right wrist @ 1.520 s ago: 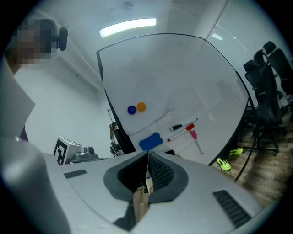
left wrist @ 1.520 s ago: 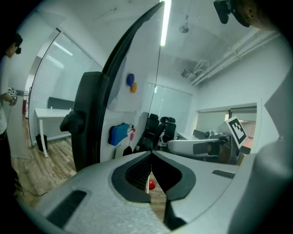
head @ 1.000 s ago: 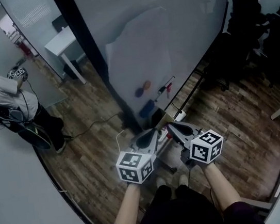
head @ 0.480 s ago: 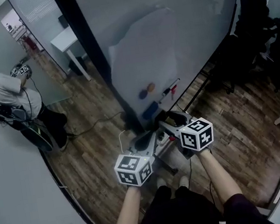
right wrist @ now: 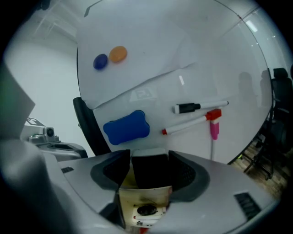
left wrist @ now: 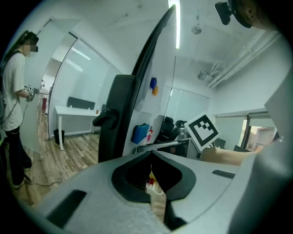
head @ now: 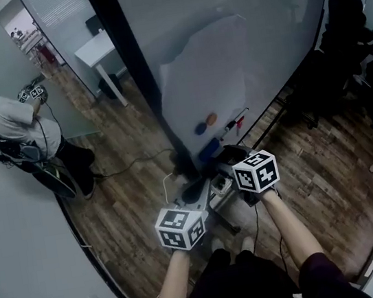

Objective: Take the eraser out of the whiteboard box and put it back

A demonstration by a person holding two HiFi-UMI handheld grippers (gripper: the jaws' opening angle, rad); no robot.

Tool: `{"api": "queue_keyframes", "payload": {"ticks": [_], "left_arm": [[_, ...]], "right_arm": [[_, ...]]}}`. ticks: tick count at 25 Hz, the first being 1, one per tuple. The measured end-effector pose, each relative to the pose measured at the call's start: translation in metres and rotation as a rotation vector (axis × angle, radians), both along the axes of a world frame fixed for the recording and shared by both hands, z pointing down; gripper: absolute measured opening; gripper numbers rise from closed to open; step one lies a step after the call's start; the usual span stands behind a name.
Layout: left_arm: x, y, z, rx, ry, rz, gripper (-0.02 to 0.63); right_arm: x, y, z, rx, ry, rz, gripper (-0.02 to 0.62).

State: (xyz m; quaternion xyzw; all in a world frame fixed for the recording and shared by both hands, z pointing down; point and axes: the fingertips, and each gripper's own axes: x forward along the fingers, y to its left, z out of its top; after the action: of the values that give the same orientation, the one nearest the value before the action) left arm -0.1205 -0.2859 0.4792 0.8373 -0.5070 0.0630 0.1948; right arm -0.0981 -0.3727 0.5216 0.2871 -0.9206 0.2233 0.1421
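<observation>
The right gripper is released: its jaws have just been opening and stand wide apart, with the eraser between them. The eraser is a dark block with a grey top, and it stands upright in the box, an open tan carton at the foot of the whiteboard. Whether the pads touch the eraser's sides cannot be told; no squeeze shows. The left gripper is clenched, its jaws meeting at the tip with nothing in them. It hangs just beside the right one, a little further from the board and apart from the box. On the board above the box sit a blue block, a black marker and a red marker, the two pens lying nearly parallel. Higher up are a blue magnet and an orange magnet, side by side. In the head view, a person stands well away at the left on the wood floor.
</observation>
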Motion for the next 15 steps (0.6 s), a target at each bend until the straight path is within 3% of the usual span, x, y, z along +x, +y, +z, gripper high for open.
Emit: {"api": "queue_keyframes", "payload": {"ticks": [15], "left_arm": [[0.003,-0.004,0.0,0.0,0.002,0.015,0.005]], "right_arm": [[0.009,0.006,-0.023,0.035,-0.059,0.039,0.23]]}}
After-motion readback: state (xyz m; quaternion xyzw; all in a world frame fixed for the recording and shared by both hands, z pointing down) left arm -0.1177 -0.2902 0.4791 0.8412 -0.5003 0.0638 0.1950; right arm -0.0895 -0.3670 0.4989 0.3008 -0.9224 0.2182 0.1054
